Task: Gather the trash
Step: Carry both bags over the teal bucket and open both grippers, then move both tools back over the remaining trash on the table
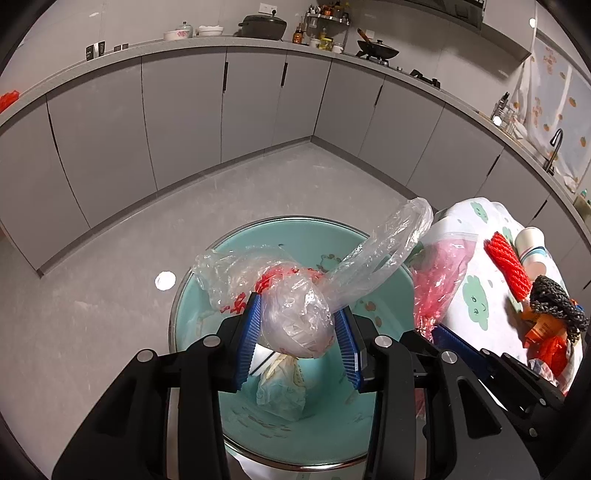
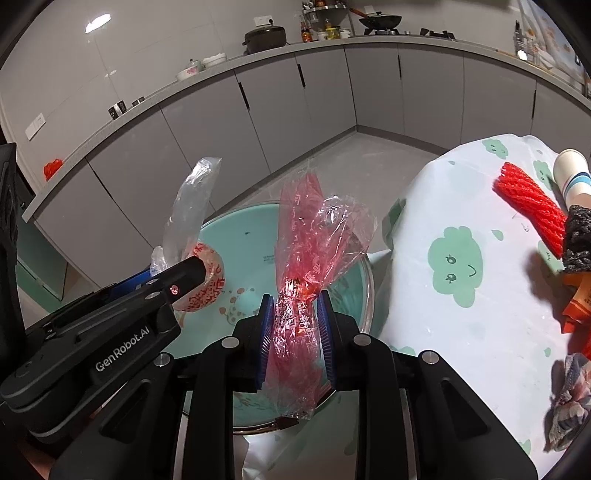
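My left gripper (image 1: 299,332) pinches a balled clear plastic bag (image 1: 295,325) over the teal bin (image 1: 192,306); my right gripper (image 2: 295,325) squeezes a red plastic wrapper (image 2: 295,325), seemingly above its rim.

The room is a bit dim, with a grey-pink tint. A bright lamp glare (image 2: 98,22) shines on the wall, and another spot (image 1: 164,280) shines on the floor. The counter (image 1: 184,46) bends like a bow. The corners go black. The far pots look soft, maybe blurry.
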Available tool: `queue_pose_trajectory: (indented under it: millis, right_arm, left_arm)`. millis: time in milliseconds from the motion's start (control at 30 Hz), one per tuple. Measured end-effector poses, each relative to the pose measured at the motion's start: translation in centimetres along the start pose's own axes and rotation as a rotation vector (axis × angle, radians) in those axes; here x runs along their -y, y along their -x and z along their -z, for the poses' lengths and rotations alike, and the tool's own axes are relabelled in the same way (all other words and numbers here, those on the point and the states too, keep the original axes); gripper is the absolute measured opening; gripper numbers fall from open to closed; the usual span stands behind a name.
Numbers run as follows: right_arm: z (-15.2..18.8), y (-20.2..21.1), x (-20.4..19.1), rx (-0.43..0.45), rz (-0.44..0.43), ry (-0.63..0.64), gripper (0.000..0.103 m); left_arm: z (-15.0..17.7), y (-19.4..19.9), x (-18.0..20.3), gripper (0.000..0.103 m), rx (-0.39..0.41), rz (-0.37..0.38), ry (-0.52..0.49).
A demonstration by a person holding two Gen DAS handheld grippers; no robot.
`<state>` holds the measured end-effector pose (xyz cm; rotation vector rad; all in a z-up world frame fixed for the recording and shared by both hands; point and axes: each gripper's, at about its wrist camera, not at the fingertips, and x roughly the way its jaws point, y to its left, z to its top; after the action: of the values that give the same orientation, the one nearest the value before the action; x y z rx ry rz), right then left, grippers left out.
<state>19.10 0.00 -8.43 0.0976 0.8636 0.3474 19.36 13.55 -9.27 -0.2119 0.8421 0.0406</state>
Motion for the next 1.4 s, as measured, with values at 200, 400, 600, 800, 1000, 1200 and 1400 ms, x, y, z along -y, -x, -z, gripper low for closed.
queue_pose_trajectory:
  millis: [200,400,600,800,1000,1200,1400]
  right_arm:
    - [0.0,0.5,0.1,0.017,-0.017,-0.004,0.037]
    - [0.3,2.0,1.0,0.048,-0.011,-0.029,0.038]
    - [0.4,4.3,2.2,0.104,0.009,-0.068,0.038]
    - [0.8,6.5,2.8,0.163,0.032,-0.088,0.053]
    - [1.5,8.6,3.9,0.204,0.061,-0.1,0.054]
    - [2.2,9.8,5.4,0.214,0.113,-0.137,0.055]
    - [2.8,11.1,7.1,0.227,0.168,-0.17,0.058]
  left_arm:
    - [0.0,0.3,-0.4,0.046,0.008,-0.01,0.003]
    - [0.0,1.1,-0.2,0.056,0.02,-0.025,-0.003]
    - [0.1,1.9,0.7,0.078,0.03,-0.036,-0.023]
    - [0.1,3.2,1.5,0.093,0.049,-0.048,-0.031]
    - [0.5,4.7,3.2,0.093,0.07,-0.057,-0.064]
    - [1.4,5.9,4.8,0.093,0.079,-0.048,-0.101]
    - [2.3,6.7,6.6,0.093,0.079,-0.03,-0.138]
